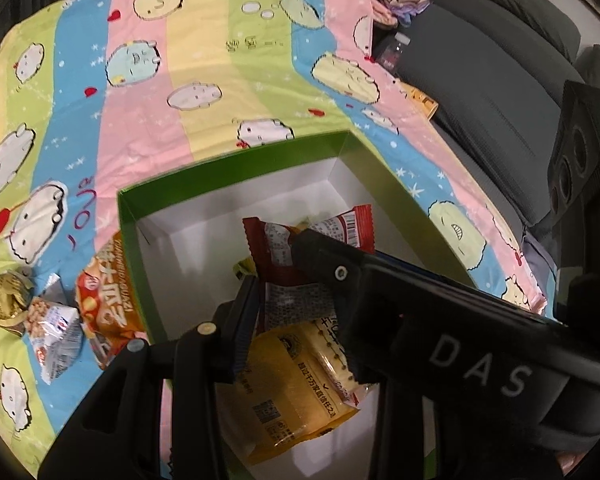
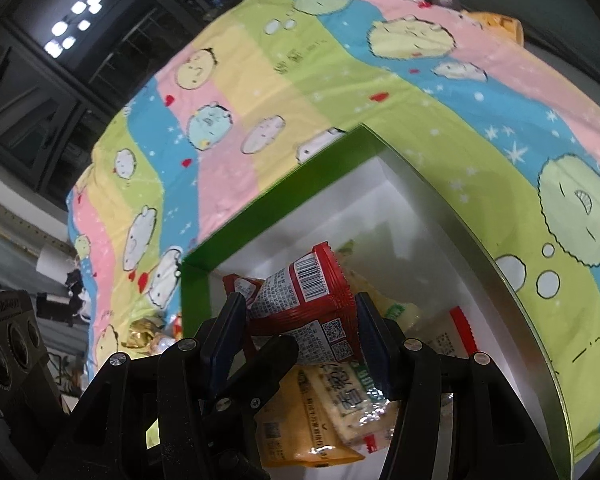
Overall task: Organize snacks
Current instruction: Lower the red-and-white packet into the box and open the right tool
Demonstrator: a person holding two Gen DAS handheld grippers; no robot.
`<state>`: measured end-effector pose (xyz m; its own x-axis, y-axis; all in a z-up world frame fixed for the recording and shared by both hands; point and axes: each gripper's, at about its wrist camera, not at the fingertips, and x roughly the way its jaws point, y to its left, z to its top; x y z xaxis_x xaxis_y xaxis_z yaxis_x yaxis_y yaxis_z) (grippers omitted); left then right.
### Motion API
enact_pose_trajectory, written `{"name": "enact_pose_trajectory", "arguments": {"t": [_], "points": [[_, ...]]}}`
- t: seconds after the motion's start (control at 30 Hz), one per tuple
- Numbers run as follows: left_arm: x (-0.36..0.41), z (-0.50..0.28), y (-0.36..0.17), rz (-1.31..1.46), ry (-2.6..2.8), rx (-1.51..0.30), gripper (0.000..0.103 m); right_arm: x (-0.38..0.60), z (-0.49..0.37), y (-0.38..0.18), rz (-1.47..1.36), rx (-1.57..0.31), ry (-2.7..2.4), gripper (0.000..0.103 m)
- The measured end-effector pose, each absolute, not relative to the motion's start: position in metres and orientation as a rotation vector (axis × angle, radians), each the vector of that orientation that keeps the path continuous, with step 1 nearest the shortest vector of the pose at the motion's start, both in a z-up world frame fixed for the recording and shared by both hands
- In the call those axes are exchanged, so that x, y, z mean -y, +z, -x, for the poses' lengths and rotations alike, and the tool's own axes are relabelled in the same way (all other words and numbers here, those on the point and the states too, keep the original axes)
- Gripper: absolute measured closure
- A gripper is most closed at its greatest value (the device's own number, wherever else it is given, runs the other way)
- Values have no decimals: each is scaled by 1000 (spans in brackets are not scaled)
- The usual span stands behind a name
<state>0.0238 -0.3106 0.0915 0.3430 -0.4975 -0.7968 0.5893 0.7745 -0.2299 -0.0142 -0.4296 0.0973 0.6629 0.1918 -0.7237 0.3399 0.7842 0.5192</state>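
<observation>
A green box [image 1: 132,216] with a white inside stands on the cartoon-print cloth [image 1: 180,92]. Both grippers hang over it, side by side. My left gripper [image 1: 292,300] is shut on a dark red snack packet [image 1: 276,252]. My right gripper [image 2: 300,308] is shut on a brighter red packet with a barcode [image 2: 312,292]. That packet also shows in the left wrist view [image 1: 352,224], past the right gripper's black body [image 1: 440,320]. In the box below lie a yellow packet [image 1: 296,392] and a cracker packet [image 2: 348,396]. One black finger of the left gripper [image 2: 276,354] shows between the right gripper's fingers.
Left of the box, on the cloth, lie an orange snack bag [image 1: 104,300], a silver-white packet [image 1: 56,332] and a gold wrapper [image 1: 8,300]. A grey sofa [image 1: 480,64] runs along the right edge of the cloth. A dark bottle [image 1: 396,46] lies at the far right.
</observation>
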Motion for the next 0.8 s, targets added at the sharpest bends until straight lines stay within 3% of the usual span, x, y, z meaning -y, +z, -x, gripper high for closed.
{"name": "enact_pose_trajectory", "arguments": {"t": [0.67,0.77,0.8], "points": [[312,-29,82,-77,-703,-1034,54,438,13,86,-714,-874,-132,44],[303,-25,93,-75,-696,-1000,52,437,19,94,-696,-838,-149,38],[300,-24,96,-73,-692,-990,46,438,21,97,-691,-821,-146,35]]}}
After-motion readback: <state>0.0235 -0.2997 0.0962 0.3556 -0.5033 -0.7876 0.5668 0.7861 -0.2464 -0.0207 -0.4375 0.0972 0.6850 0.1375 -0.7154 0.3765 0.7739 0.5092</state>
